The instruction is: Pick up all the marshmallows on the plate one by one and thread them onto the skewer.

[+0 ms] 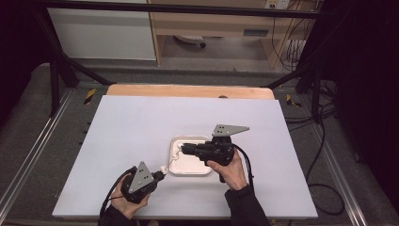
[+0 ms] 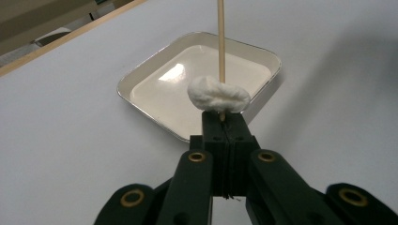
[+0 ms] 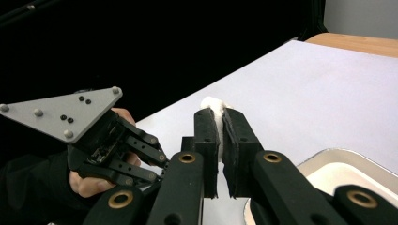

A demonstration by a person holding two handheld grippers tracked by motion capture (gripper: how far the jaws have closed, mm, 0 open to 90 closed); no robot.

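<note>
Marshmallow [image 2: 218, 94] sits mid-frame in left gripper view, threaded on a thin wooden skewer [image 2: 220, 42] that runs straight up to the top edge. My left gripper [image 2: 224, 123] is pressed together on the skewer's lower end, marshmallow touching the jaw tips. In right gripper view my right gripper [image 3: 219, 115] pinches a second white piece [image 3: 213, 104], center frame, poking out at the tips. White square tray [image 1: 175, 167] lies center of high view, between both hands, on the pale table [image 1: 131, 127]. Left hand [image 1: 126, 201] at lower left.
</note>
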